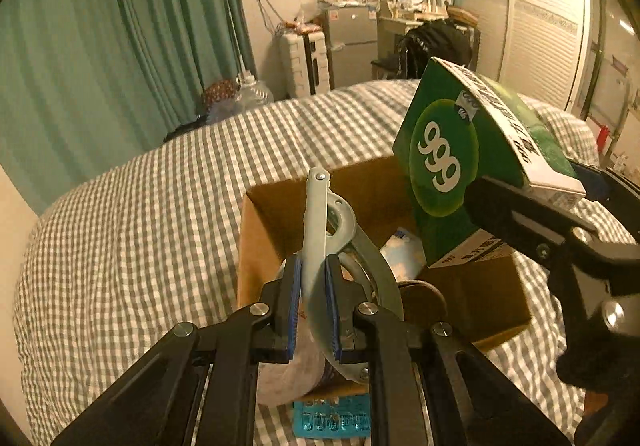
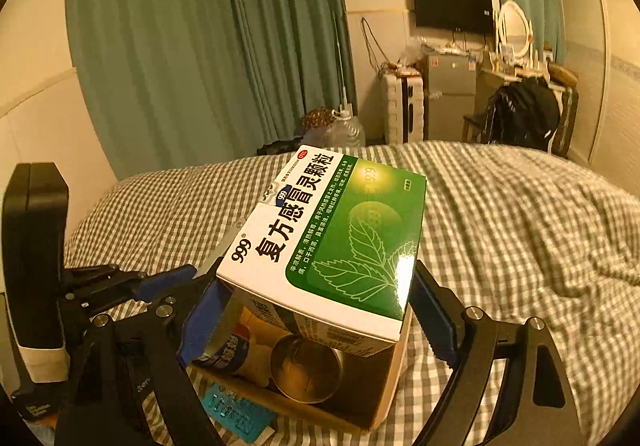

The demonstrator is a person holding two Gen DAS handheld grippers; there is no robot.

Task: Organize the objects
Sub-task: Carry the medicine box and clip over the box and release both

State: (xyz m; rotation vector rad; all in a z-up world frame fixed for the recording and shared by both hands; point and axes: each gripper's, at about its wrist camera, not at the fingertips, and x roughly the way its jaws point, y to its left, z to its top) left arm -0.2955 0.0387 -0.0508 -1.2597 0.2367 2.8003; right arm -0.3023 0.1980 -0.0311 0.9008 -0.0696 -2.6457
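Note:
My left gripper (image 1: 314, 274) is shut on a grey metal hinged tool (image 1: 316, 213), which points upward over the near left corner of an open cardboard box (image 1: 260, 230) on the bed. My right gripper (image 2: 320, 316) is shut on a green and white "999" medicine box (image 2: 332, 238), held tilted just above the cardboard box (image 2: 384, 378). In the left wrist view the medicine box (image 1: 444, 149) hangs over the box's right side with the right gripper (image 1: 540, 189) behind it. Inside lie a metal cup (image 2: 306, 366) and a blue-labelled pack (image 2: 228, 354).
A blue blister pack (image 2: 236, 414) lies on the checked bedcover (image 1: 120, 246) just in front of the cardboard box. Green curtains (image 1: 100, 45), a small fridge (image 1: 352, 45) and a chair with a black bag (image 2: 524, 113) stand beyond the bed.

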